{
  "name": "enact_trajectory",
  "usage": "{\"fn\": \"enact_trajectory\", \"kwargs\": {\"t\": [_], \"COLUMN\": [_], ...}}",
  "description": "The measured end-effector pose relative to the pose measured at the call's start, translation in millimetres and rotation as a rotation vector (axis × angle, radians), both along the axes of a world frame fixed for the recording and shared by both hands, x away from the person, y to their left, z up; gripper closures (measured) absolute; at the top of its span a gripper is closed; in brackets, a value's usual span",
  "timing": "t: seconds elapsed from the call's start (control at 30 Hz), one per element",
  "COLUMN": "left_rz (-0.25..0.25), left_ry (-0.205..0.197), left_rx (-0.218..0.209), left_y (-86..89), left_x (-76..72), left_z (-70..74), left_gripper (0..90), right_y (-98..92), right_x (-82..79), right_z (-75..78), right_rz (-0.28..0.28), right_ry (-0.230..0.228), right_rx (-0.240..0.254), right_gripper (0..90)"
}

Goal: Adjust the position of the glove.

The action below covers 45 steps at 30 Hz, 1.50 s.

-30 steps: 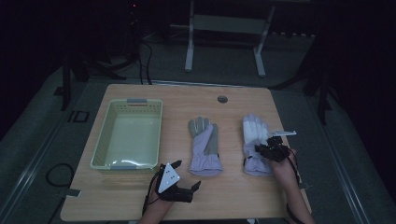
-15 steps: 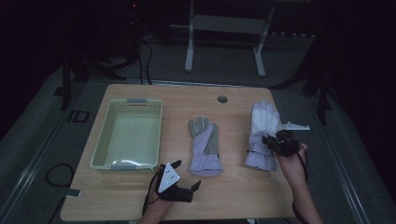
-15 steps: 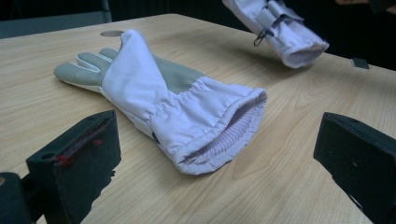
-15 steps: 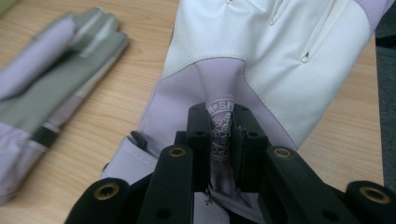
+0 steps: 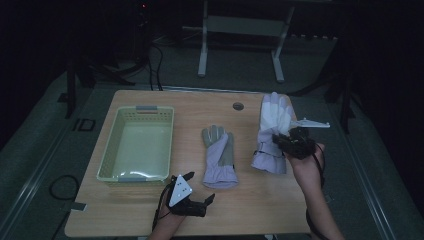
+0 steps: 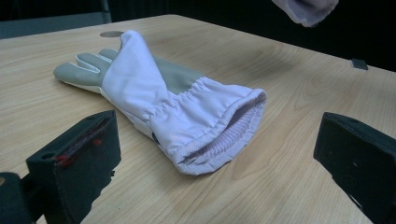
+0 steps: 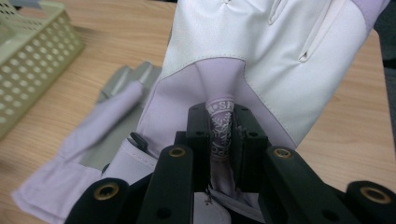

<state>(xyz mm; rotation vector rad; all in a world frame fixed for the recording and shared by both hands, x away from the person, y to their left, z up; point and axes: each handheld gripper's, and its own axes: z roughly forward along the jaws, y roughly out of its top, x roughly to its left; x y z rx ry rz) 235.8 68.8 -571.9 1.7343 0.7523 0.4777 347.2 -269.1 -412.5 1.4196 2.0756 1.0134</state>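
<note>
**Two gloves, one lifted off the table**

Two handheld grippers over a light wooden table [image 5: 250, 200], seen from above in dim light. Nearest, at the front edge: left gripper [image 5: 199, 196], jaws spread wide with nothing between them, resting low on the wood just in front of the flat glove's cuff. Just beyond it, near the table's middle: a lilac and grey glove lying flat [image 6: 159, 102], fingers pointing away, open cuff facing the left gripper. To the right and raised above the surface: right gripper [image 5: 280, 142], jaws pressed together on a pinched fold of the second, white and lilac glove [image 5: 272, 127], printed label caught between the pads. Held glove hanging clear of the table, fingers uppermost, cuff lowest, above the table's right side and well apart from the flat glove. Farther left: pale green perforated basket [image 5: 167, 145], standing on the table beside the flat glove. Farthest: small round grommet [image 5: 238, 106] near the back edge.
</note>
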Motion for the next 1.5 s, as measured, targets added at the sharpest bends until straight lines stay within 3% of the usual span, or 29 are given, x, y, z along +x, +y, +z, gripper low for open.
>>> {"fn": "enact_trajectory", "kwargs": {"t": [0.27, 0.73, 0.9, 1.23, 1.5], "left_rz": [0.003, -0.006, -0.008, -0.006, -0.007], "left_ry": [-0.004, -0.019, -0.015, -0.014, -0.011], "left_rx": [-0.003, 0.001, 0.001, 0.002, 0.001], "left_y": [0.3, -0.7, -0.2, -0.2, -0.3], "left_x": [-0.3, -2.3, -2.3, -1.9, -1.9], "left_z": [0.0, -0.1, -0.1, 0.0, -0.1], "left_gripper": [0.8, 0.8, 0.8, 0.8, 0.8], "right_y": [34.2, 112.9, 131.7, 146.7, 152.8], "right_x": [-1.1, -6.6, -4.3, 15.5, 23.4], "right_z": [6.2, -1.9, -19.7, -63.9, -83.5], "right_rz": [0.016, 0.089, 0.108, 0.093, 0.088], "right_ry": [-0.001, 0.064, 0.105, 0.229, 0.272], "right_rx": [0.007, 0.036, -0.002, -0.052, -0.079], "right_gripper": [79.0, 79.0, 79.0, 78.8, 78.2]}}
